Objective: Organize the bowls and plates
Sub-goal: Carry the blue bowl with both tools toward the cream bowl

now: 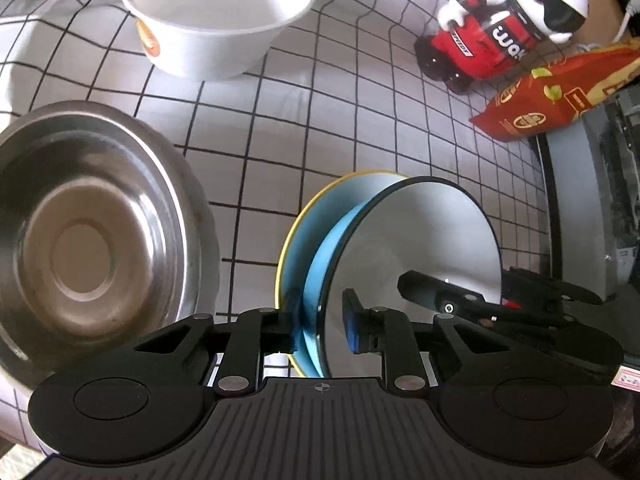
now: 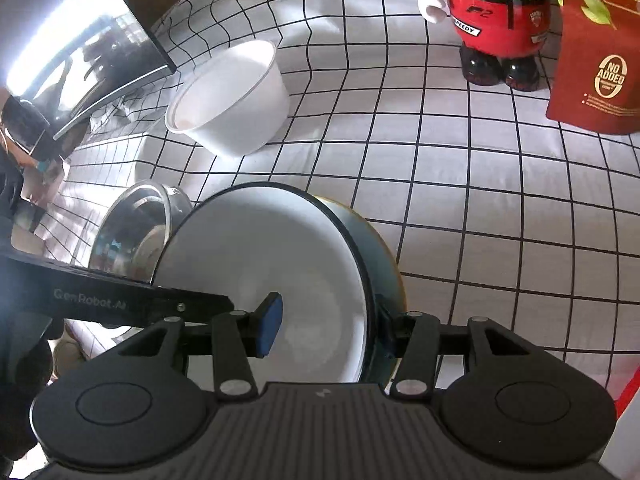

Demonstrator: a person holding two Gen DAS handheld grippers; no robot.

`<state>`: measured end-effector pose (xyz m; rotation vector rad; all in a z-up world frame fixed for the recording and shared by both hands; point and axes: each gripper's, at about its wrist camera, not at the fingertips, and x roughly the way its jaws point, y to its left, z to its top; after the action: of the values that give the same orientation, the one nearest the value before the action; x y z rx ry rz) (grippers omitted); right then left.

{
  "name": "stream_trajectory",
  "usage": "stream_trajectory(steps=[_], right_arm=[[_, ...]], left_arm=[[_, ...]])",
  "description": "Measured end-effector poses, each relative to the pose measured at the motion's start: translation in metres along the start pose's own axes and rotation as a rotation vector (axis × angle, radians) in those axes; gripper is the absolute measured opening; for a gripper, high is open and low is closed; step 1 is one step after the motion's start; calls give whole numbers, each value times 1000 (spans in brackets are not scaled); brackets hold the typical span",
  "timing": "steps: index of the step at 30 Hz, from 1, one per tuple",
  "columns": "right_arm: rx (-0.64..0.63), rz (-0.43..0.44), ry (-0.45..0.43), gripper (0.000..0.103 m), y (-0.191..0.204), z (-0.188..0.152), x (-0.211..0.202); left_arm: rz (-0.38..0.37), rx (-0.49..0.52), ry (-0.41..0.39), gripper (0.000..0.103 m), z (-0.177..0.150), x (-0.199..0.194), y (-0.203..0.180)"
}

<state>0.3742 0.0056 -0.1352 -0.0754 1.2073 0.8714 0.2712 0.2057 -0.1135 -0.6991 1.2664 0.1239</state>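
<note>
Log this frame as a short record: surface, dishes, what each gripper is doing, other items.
surface: checked cloth
plates: white plate and blue plate, on edge, side by side
right gripper: clamped across the white plate's edge
left gripper: straddles both plates; grip unclear
bowls: steel bowl beside the plates; white paper bowl farther back
other items: red figure bottle, red pouch

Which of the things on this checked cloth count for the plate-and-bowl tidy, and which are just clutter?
Job:
white plate
blue plate
steel bowl
white paper bowl

Clutter:
red figure bottle
red snack pouch
</note>
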Motion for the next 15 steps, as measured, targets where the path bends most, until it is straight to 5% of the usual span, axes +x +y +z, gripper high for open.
stream_trajectory(steps=[15], right_arm=[[30, -3, -47, 48, -5, -7, -24]], left_arm=[[18, 73, -29, 20, 2, -11, -3]])
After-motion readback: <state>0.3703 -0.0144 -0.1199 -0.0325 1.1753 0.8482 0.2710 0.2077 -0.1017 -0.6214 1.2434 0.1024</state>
